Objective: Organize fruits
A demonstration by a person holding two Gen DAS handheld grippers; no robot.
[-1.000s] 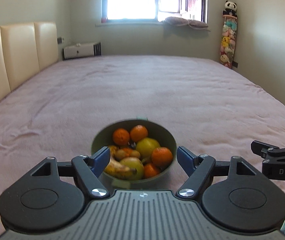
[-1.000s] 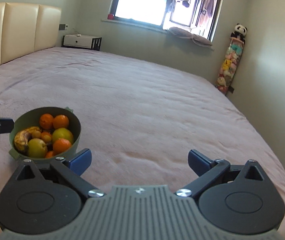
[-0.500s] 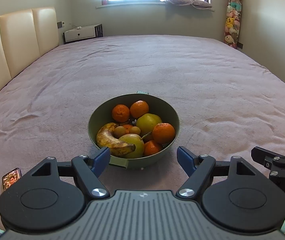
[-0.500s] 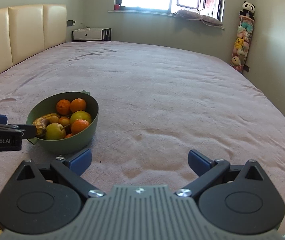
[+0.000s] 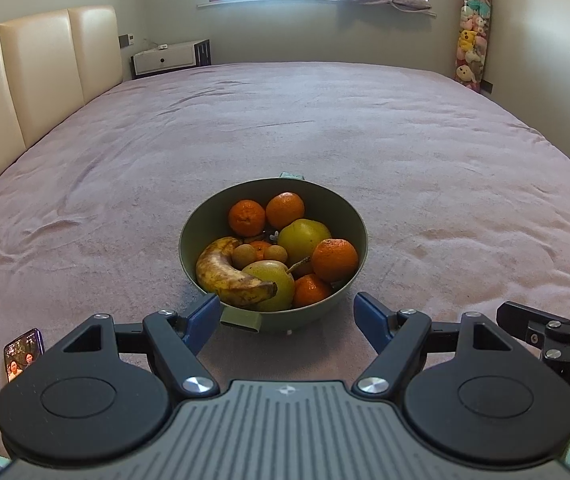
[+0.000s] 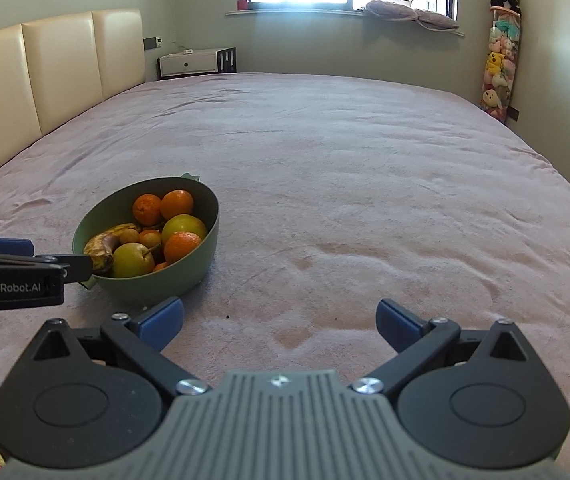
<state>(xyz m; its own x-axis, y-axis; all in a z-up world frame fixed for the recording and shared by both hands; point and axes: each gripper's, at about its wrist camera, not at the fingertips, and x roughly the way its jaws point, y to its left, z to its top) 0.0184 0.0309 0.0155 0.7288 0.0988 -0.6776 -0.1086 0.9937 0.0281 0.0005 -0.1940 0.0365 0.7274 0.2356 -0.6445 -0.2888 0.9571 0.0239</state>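
A green bowl [image 5: 327, 208] sits on the pink bedspread [image 5: 325, 120] near the bed's front edge. It holds a spotted banana [image 5: 225, 276], several oranges [image 5: 335, 260], two yellow-green apples [image 5: 303, 236] and a few small brown fruits [image 5: 244, 255]. The left tongs [image 5: 287, 314] hover just short of the bowl's near rim, spread wide and holding nothing. The right tongs [image 6: 281, 320] hang over bare bedspread to the bowl's right, equally wide apart and empty. A phone [image 5: 23, 354] lies at the bed's near left.
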